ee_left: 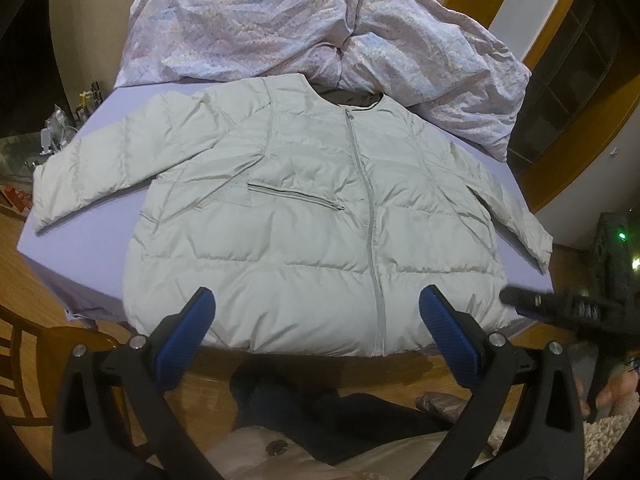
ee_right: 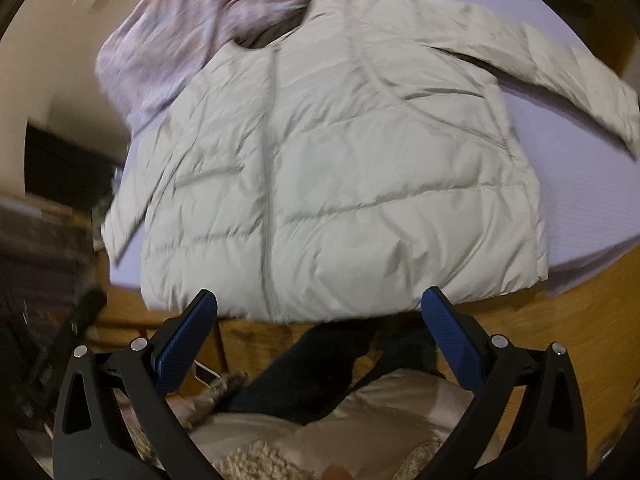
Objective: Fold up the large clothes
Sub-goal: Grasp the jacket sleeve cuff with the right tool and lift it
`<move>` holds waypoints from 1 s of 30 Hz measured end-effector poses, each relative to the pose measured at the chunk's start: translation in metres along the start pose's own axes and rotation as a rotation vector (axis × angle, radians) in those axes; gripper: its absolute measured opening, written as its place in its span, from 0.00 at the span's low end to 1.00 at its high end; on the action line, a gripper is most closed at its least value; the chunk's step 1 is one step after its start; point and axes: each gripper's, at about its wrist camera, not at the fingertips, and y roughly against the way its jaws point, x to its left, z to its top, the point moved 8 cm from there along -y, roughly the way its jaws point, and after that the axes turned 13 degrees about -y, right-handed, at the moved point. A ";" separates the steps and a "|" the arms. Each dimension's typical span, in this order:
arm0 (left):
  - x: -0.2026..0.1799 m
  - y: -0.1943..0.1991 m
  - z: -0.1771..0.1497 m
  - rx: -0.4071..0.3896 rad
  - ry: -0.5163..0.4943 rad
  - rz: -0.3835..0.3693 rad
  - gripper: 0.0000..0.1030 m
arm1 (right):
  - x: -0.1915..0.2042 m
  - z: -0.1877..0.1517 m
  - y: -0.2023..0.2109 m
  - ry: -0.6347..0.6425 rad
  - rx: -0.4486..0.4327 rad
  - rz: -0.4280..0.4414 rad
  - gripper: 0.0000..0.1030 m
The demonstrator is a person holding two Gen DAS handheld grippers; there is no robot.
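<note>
Both the left tongs [ee_left: 316, 316] and right tongs [ee_right: 320, 316] gaped wide, empty, just short of the pale puffer jacket's [ee_left: 304, 216] hem on the bed [ee_left: 92, 240].

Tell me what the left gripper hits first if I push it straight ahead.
Most likely the hem of the pale puffer jacket lying flat on the lavender sheet; the left gripper hangs open just short of it, though depth is unclear.

No readable text, labels or numbers anywhere.

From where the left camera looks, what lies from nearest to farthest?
Left hand-held gripper → pale puffer jacket → bare lilac sheet → crumpled patterned quilt.
</note>
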 end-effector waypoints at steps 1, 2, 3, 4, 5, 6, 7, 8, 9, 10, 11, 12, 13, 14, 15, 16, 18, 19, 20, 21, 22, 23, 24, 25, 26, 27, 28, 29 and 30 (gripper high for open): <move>0.001 -0.002 0.001 0.004 0.004 -0.008 0.98 | -0.008 0.008 -0.001 -0.036 -0.005 -0.001 0.99; 0.002 -0.004 0.002 0.009 0.007 -0.018 0.98 | -0.015 0.016 -0.003 -0.072 -0.005 0.010 0.99; -0.002 -0.008 0.006 0.014 0.010 -0.022 0.98 | -0.023 0.025 -0.005 -0.112 -0.011 0.015 0.99; -0.002 -0.009 0.006 0.019 0.012 -0.027 0.98 | -0.032 0.034 -0.004 -0.145 -0.023 0.023 0.99; -0.003 -0.011 0.007 0.024 0.014 -0.036 0.98 | -0.042 0.046 -0.003 -0.179 -0.048 0.024 0.99; -0.004 -0.013 0.008 0.027 0.015 -0.041 0.98 | -0.054 0.059 -0.003 -0.216 -0.073 0.018 0.99; -0.005 -0.014 0.009 0.029 0.014 -0.046 0.98 | -0.066 0.072 -0.002 -0.254 -0.086 0.025 0.99; -0.006 -0.016 0.010 0.032 0.012 -0.051 0.98 | -0.079 0.083 -0.002 -0.308 -0.100 0.045 0.99; -0.007 -0.018 0.012 0.038 0.003 -0.056 0.98 | -0.095 0.096 -0.001 -0.377 -0.114 0.072 0.99; -0.008 -0.019 0.015 0.042 -0.002 -0.054 0.98 | -0.108 0.105 -0.001 -0.432 -0.127 0.095 0.97; -0.009 -0.021 0.017 0.045 -0.005 -0.052 0.98 | -0.124 0.116 0.000 -0.502 -0.146 0.124 0.94; -0.009 -0.023 0.020 0.049 -0.014 -0.042 0.98 | -0.143 0.127 0.001 -0.575 -0.168 0.148 0.93; -0.009 -0.026 0.024 0.053 -0.018 -0.033 0.98 | -0.156 0.135 0.003 -0.624 -0.187 0.160 0.89; -0.007 -0.028 0.027 0.055 -0.020 -0.026 0.98 | -0.174 0.145 0.006 -0.681 -0.221 0.171 0.85; -0.005 -0.030 0.031 0.058 -0.021 -0.012 0.98 | -0.191 0.155 0.010 -0.729 -0.258 0.172 0.83; -0.004 -0.032 0.034 0.059 -0.019 -0.003 0.98 | -0.205 0.163 0.013 -0.762 -0.290 0.165 0.78; 0.000 -0.035 0.039 0.065 -0.013 0.011 0.98 | -0.233 0.172 0.021 -0.824 -0.348 0.153 0.73; 0.002 -0.037 0.040 0.070 -0.010 0.017 0.98 | -0.248 0.180 0.022 -0.863 -0.379 0.151 0.69; 0.003 -0.039 0.042 0.074 -0.008 0.019 0.98 | -0.260 0.184 0.024 -0.895 -0.399 0.147 0.69; 0.004 -0.042 0.043 0.079 -0.006 0.019 0.98 | -0.274 0.187 0.025 -0.930 -0.417 0.144 0.69; 0.004 -0.044 0.045 0.084 -0.005 0.017 0.98 | -0.284 0.188 0.027 -0.957 -0.430 0.150 0.68; 0.004 -0.046 0.046 0.089 -0.006 0.018 0.98 | -0.295 0.189 0.027 -0.996 -0.442 0.163 0.67; 0.004 -0.048 0.047 0.093 -0.009 0.021 0.98 | -0.305 0.188 0.027 -1.036 -0.450 0.184 0.66; 0.003 -0.050 0.049 0.096 -0.011 0.023 0.98 | -0.309 0.190 0.024 -1.063 -0.457 0.202 0.65; 0.003 -0.052 0.050 0.099 -0.013 0.022 0.98 | -0.316 0.189 0.022 -1.098 -0.465 0.225 0.63; 0.003 -0.054 0.051 0.102 -0.012 0.017 0.98 | -0.321 0.189 0.021 -1.120 -0.470 0.242 0.62; 0.003 -0.055 0.052 0.103 -0.011 0.012 0.98 | -0.320 0.189 0.018 -1.132 -0.475 0.250 0.59; 0.003 -0.056 0.053 0.102 -0.010 0.008 0.98 | -0.324 0.189 0.016 -1.144 -0.482 0.258 0.56; 0.003 -0.056 0.055 0.097 -0.005 0.003 0.98 | -0.329 0.188 0.015 -1.155 -0.489 0.263 0.55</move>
